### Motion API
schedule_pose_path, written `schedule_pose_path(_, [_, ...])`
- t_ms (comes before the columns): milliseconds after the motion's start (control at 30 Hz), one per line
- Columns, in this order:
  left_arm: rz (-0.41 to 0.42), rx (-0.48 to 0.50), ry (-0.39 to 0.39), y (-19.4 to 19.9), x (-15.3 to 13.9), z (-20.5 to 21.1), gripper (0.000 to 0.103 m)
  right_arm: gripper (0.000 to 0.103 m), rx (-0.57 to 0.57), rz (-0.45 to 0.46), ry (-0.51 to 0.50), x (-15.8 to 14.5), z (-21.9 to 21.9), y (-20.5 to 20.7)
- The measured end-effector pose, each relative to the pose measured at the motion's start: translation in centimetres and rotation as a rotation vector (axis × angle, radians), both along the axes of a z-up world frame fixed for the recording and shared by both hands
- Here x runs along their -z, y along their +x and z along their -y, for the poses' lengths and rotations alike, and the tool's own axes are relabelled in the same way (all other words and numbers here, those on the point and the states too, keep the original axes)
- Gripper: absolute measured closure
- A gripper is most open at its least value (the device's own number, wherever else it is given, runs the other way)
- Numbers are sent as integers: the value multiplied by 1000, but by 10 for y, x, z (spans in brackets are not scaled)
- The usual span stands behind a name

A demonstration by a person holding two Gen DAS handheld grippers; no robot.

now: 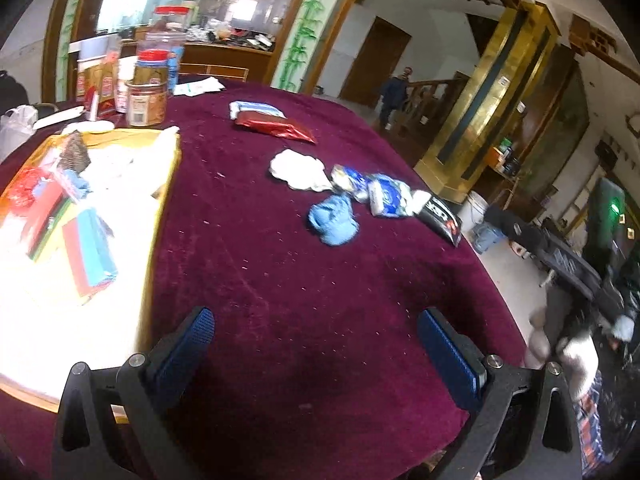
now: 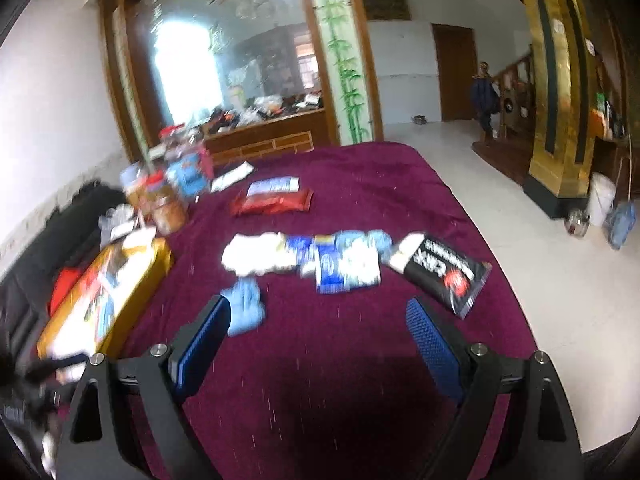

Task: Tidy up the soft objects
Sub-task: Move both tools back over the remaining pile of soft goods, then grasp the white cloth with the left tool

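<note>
Left wrist: both claws, left claw (image 1: 316, 320) and right claw (image 2: 320, 312) (spread apart), hover over tablecloth (image 1: 280, 280).

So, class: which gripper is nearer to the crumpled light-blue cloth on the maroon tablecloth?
Right. The right gripper is open with the crumpled light-blue cloth just beside its left finger. The left gripper, also open, sits well back, with bare maroon tablecloth between it and the cloth.

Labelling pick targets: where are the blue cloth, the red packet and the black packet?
blue cloth (image 1: 333, 220), left wrist view, middle of the crumpled bundle.
red packet (image 1: 276, 127), left wrist view, centre of the foil face.
black packet (image 2: 448, 270), right wrist view, middle of the printed face.
</note>
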State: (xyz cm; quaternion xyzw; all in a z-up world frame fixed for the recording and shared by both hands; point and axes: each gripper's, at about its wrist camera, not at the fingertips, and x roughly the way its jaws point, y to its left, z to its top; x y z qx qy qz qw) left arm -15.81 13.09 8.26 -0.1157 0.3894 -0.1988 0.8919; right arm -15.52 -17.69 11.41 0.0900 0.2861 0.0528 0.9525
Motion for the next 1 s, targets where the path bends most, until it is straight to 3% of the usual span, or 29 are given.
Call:
schedule_pose_path(133, [22, -29, 47, 4, -9, -8, 1, 14, 72, 18, 90, 2, 11, 51])
schedule_pose_path(267, [6, -61, 80, 22, -15, -11, 1, 14, 100, -4, 91, 19, 9, 97])
schedule_pose_path(400, [-21, -85, 142, 57, -24, -3, 1, 14, 94, -16, 95, 40, 9, 106])
schedule_pose_path(467, [-31, -93, 174, 84, -29, 3, 1, 14, 95, -64, 122, 47, 17, 109])
schedule_pose_path(533, [-40, -101, 197, 105, -29, 11, 1, 14, 114, -32, 166, 44, 28, 105])
schedule_pose_path(833, [-162, -67, 200, 223, 22, 76, 1, 14, 195, -56, 187, 49, 48, 108])
schedule_pose_path(967, [-158, -82, 293, 255, 48, 100, 1, 14, 196, -52, 175, 49, 48, 108])
schedule_pose_path(1000, [-166, -91, 321, 259, 56, 104, 7, 14, 198, -54, 170, 49, 48, 109])
